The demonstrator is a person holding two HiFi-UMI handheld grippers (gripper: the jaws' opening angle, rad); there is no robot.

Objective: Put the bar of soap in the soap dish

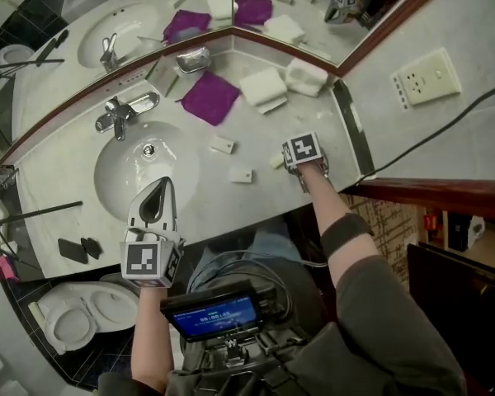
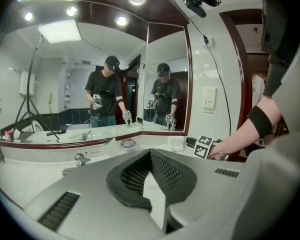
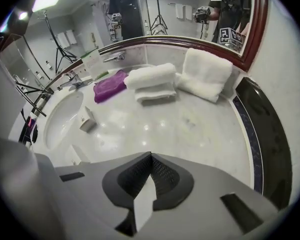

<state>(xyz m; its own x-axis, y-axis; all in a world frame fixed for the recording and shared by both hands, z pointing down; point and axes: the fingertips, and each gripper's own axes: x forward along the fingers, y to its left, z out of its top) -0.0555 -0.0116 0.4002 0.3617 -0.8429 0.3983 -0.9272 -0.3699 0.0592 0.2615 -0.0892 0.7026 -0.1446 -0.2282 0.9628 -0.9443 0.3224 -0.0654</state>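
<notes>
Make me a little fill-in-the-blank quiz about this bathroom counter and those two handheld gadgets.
1. The cloth lying beside the folded towels is ____ in colour.
2. The left gripper hangs over the near side of the ____.
3. The jaws of the right gripper are ____, with nothing between them.
Missing words: purple; sink; shut.

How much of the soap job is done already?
Done: nothing yet; the dish by the mirror looks empty. In hand: nothing; the left gripper and right gripper are both shut with nothing between their jaws, the right one down at the counter beside a small cream piece, maybe the soap. Left: grab it and carry it to the dish.
</notes>
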